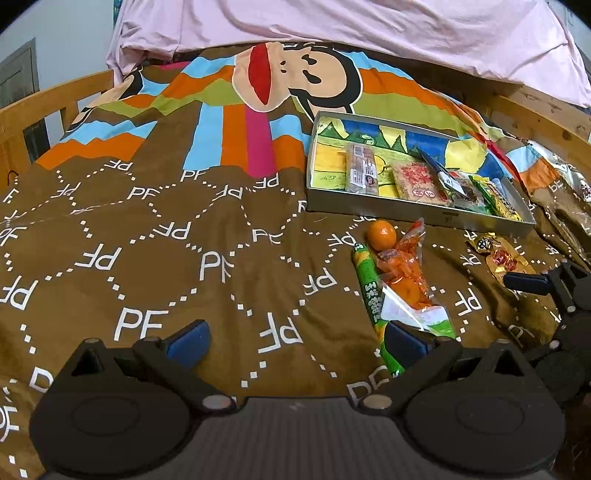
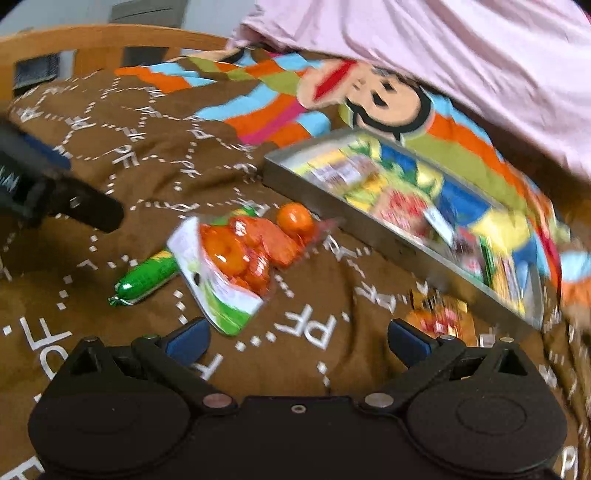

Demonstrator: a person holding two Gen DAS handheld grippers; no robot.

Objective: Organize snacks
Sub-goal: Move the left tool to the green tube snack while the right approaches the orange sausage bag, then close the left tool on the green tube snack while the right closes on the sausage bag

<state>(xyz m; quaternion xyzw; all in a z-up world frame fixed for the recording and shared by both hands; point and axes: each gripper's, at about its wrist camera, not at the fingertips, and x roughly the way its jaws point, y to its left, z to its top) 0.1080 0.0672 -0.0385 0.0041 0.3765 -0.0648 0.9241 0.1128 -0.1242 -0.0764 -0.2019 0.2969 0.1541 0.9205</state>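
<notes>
A shallow grey tray [image 1: 406,216] [image 2: 332,206] with a colourful lining lies on the bed and holds several wrapped snacks, among them a brown bar [image 1: 362,170] and a red square packet [image 1: 419,181]. In front of it lie a small orange [image 1: 381,234] [image 2: 295,219], a clear bag of orange snacks [image 1: 406,273] [image 2: 236,258], a green sausage stick [image 1: 369,291] [image 2: 147,280] and a gold candy packet [image 1: 495,254] [image 2: 443,317]. My left gripper [image 1: 297,343] is open, its right finger over the sausage's near end. My right gripper [image 2: 297,343] is open between the bag and the gold packet, holding nothing.
Everything rests on a brown patterned blanket [image 1: 184,258] with a pink duvet [image 1: 332,22] heaped at the far end. A wooden bed rail [image 1: 44,103] runs along the left. A silvery packet [image 1: 576,184] lies right of the tray. The right wrist view is motion-blurred.
</notes>
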